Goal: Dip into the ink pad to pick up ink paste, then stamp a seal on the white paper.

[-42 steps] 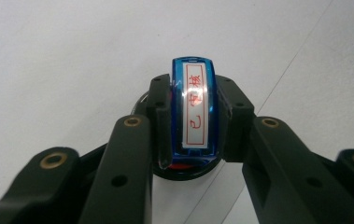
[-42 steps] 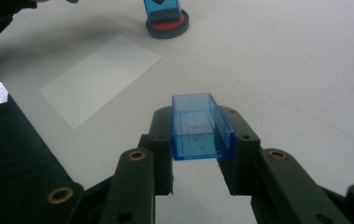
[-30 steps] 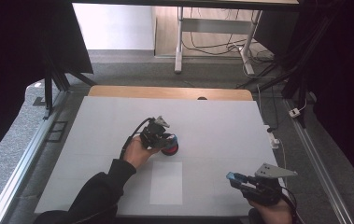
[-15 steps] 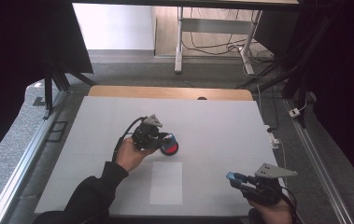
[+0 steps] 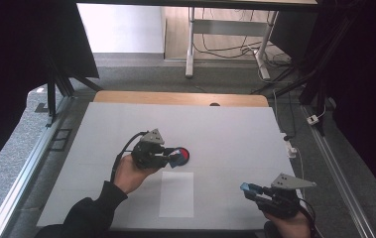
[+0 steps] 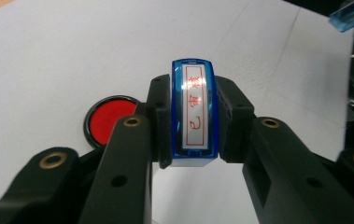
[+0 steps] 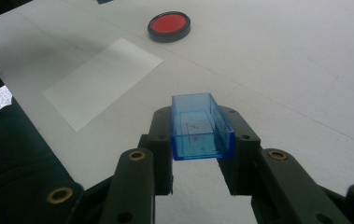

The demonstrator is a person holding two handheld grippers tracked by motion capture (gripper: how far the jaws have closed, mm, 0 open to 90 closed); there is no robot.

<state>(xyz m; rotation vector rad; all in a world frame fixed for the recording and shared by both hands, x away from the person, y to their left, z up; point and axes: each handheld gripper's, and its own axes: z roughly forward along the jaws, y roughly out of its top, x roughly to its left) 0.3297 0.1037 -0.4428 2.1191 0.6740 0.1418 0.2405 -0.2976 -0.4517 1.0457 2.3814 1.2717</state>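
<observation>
Counted on the white table point(image 5: 235, 129): two grippers, one blue stamp, one blue stamp cap, one red ink pad, one sheet of white paper.

Nearest, at the front right edge: right gripper point(image 5: 253, 189), jaws closed on the blue cap point(image 7: 201, 126), one only, a clear open-ended box clamped by its long sides between the pads, open mouth turned away from the gripper's camera. Held above the table surface, well apart from the pad.

Next, flat on the table between both hands: one paper sheet point(image 5: 176, 194), rectangular, blank, lying just short of the ink pad.

Further in, left of centre: left gripper point(image 5: 174, 157), jaws closed on the blue stamp point(image 6: 194, 113), one only, gripped across its narrow body. White face with red characters inside a red border turned toward the gripper's camera. Stamp raised off the table, just beside the ink pad.

Beyond the stamp: one round ink pad point(image 5: 182, 155), black rim, red surface exposed, resting flat.

Farthest: one wooden strip point(image 5: 175, 98) along the table's far edge.
</observation>
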